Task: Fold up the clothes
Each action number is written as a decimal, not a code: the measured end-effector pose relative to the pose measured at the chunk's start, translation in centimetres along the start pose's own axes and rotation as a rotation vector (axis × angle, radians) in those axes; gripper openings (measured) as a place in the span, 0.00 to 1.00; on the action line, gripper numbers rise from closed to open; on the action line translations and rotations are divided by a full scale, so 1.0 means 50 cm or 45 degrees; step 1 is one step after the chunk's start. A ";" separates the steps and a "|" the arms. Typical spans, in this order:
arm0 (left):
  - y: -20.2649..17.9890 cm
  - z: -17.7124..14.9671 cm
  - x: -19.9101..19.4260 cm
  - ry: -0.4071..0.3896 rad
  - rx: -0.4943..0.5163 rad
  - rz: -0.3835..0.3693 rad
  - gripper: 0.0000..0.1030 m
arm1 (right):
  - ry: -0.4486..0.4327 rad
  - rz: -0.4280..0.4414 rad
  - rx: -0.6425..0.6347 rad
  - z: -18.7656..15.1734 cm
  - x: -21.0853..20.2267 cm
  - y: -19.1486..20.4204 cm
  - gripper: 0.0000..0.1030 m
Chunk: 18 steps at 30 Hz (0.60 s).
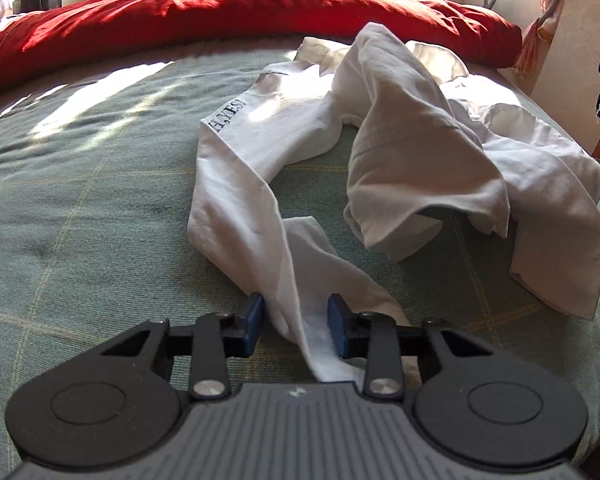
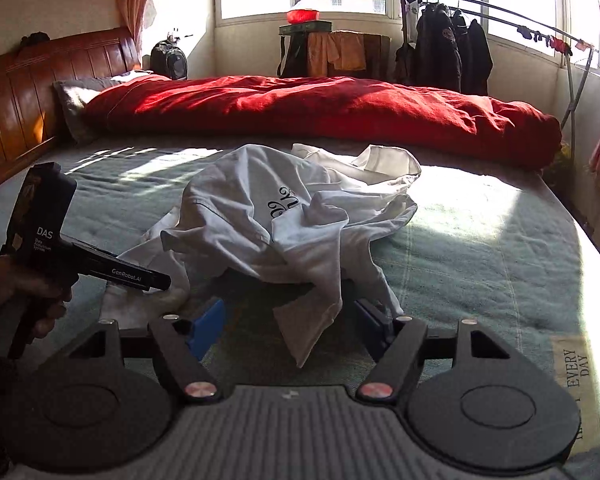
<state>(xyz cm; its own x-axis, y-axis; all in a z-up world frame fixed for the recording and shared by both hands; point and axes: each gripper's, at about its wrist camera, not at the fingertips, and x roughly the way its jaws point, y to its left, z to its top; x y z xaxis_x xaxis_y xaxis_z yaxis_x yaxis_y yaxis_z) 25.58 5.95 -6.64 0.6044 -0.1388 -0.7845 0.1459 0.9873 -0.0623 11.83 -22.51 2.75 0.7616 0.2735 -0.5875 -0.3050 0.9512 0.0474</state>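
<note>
Shirt: the white T-shirt (image 1: pixel 400 140) lies crumpled in a heap near the middle of the green bedspread (image 1: pixel 80 200), printed side partly up, one strip of fabric trailing toward you.
Left claw: your left gripper (image 1: pixel 296 324) has that trailing strip between its blue pads (image 1: pixel 254 320); the jaws stand narrow, but a gap shows beside the cloth, so you are not yet pinching it firmly.
Right claw: your right gripper (image 2: pixel 288 324) is spread wide, with a hanging point of cloth lying loose between the jaws, untouched.
Step in hand: judged from this, you are taking two corners to spread the shirt flat.
How to do it well: close the left fully on the hem edge, one layer only; find the matching edge with the right before you clamp.
Watch for: lifting unevenly, which would likely twist the heap tighter.
Surroundings: a red duvet (image 2: pixel 320 108) lies bunched along the far side, well apart.
</note>
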 end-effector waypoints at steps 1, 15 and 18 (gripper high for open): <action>0.005 0.000 -0.002 -0.009 0.002 0.011 0.15 | 0.003 0.003 0.004 -0.001 0.001 -0.002 0.73; 0.176 0.106 -0.051 -0.095 -0.015 0.240 0.05 | 0.007 -0.049 0.070 -0.001 0.023 -0.041 0.73; 0.220 0.128 -0.055 -0.096 -0.033 0.283 0.05 | 0.012 -0.067 0.086 -0.001 0.030 -0.047 0.73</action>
<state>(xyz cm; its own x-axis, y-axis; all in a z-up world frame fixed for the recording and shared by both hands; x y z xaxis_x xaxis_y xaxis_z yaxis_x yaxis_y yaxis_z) 30.55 16.70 -1.23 0.6762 0.0782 -0.7326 -0.0173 0.9958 0.0904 13.67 -24.37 1.74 0.7700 0.2215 -0.5984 -0.2249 0.9718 0.0703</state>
